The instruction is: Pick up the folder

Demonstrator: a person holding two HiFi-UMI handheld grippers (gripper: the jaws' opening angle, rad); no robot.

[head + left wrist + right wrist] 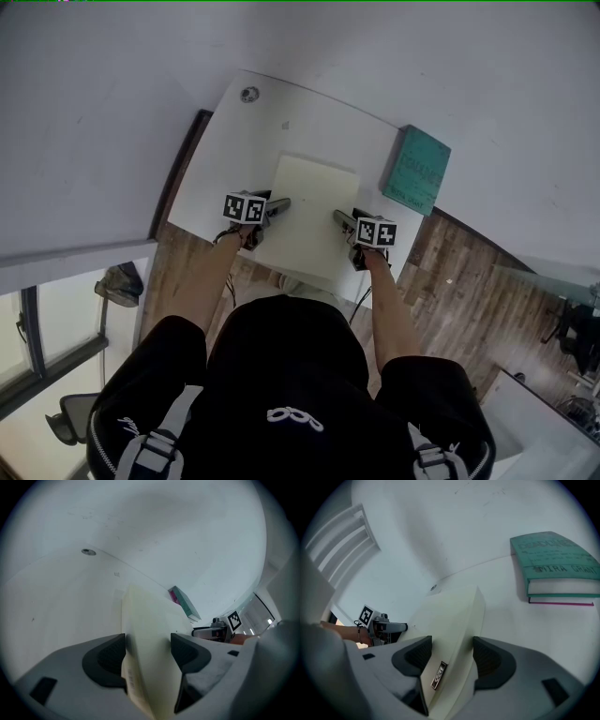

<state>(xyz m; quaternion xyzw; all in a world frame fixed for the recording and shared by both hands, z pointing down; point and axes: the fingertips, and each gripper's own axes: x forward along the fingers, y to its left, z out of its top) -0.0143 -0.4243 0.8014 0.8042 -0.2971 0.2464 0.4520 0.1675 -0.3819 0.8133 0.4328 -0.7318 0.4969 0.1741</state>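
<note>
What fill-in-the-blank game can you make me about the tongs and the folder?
The number of tongs gripping the cream folder is ____.
The left tongs and the right tongs are each ____ on a folder edge.
The teal book lies on the white table, on the person's ____ side.
Missing words: two; shut; right.

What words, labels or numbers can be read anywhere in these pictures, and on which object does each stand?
"MIRA GRANT": on the cover of the teal book, in the right gripper view.
Title line above it on that cover: too faint to read.
Small metal tag on the cream folder: too blurred to read.
Faint print on the folder's edge, in the left gripper view: unreadable.
</note>
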